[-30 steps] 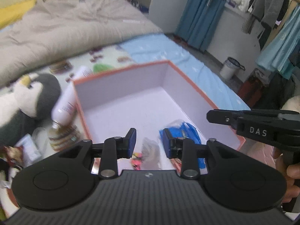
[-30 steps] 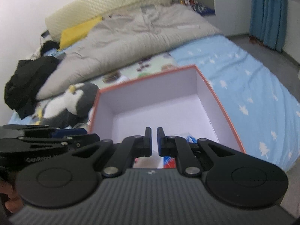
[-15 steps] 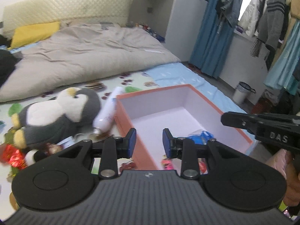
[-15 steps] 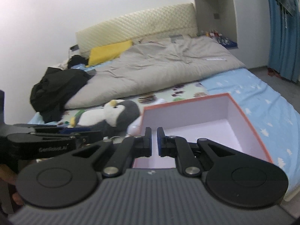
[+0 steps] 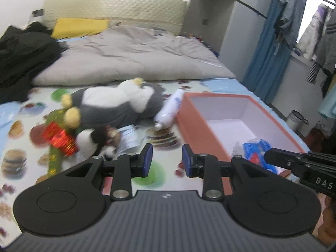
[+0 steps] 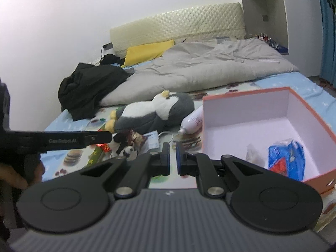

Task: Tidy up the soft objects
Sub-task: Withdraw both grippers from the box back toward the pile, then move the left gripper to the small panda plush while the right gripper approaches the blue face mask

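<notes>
Left wrist view: both grippers hover empty over the patterned bed mat.
The left gripper (image 5: 165, 160) stands partly open; the right gripper (image 6: 172, 159) is nearly closed. The grey-and-white plush penguin (image 5: 117, 107) lies left of the orange cardboard box (image 5: 197, 124), which holds a blue plastic packet (image 6: 286, 159).

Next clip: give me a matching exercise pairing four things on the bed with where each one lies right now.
Things:
1. penguin plush
2. blue packet
3. white bottle
4. black clothing

Places:
A. inside the orange box
B. piled at the far left of the bed, beside the grey duvet
C. lying on the patterned sheet, just left of the bottle
D. against the box's outer left wall

Pairs: 1-C, 2-A, 3-D, 4-B
</notes>
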The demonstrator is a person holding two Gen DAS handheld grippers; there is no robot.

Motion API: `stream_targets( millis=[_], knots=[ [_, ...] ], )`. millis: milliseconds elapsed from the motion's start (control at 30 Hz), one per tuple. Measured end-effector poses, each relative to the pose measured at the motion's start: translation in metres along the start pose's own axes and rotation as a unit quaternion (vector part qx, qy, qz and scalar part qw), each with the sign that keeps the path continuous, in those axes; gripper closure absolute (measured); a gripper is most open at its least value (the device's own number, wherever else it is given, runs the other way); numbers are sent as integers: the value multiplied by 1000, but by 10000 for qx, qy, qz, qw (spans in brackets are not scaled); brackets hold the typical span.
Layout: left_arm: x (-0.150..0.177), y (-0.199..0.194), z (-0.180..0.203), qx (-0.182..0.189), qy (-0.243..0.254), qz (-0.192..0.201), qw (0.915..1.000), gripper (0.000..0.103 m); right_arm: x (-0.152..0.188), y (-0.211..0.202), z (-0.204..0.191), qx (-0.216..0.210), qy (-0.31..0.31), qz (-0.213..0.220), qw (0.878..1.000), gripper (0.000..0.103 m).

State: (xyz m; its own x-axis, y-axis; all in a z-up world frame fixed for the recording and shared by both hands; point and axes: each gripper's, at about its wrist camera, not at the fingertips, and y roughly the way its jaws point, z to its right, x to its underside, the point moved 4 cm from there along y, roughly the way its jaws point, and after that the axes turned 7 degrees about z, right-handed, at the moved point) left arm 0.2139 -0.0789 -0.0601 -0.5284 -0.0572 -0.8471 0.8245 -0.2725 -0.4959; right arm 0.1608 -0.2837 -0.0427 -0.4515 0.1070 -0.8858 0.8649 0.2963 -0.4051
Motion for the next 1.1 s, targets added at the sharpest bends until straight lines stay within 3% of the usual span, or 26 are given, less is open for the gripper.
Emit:
stream_targets(
  millis=[167, 300, 600, 700, 800, 1100],
  knots=[
    [31, -10, -26, -97, -387, -91, 9992, 67, 17, 5, -17, -67, 75, -113, 9999, 93],
    [51, -13, -40, -326, -372, -120, 9987, 67, 34, 7, -32, 31, -16, -156, 9999, 93],
    [84, -9, -64, -425, -500, -181, 9977, 67, 65, 25, -55, -20, -69, -525, 9986, 93],
    [91, 0, -75, -491, -614, -238, 9966, 57, 69, 39, -59, -7, -175, -657, 9977, 92],
    [90, 9, -87, -582, -736, -149, 9955, 48, 66, 55, -61, -58, -159, -664, 9976, 55],
    [81, 50, -123, -748, -1146, -129, 9905, 44, 53, 113, -59, -130, 127, -595, 9981, 55]
  ],
)
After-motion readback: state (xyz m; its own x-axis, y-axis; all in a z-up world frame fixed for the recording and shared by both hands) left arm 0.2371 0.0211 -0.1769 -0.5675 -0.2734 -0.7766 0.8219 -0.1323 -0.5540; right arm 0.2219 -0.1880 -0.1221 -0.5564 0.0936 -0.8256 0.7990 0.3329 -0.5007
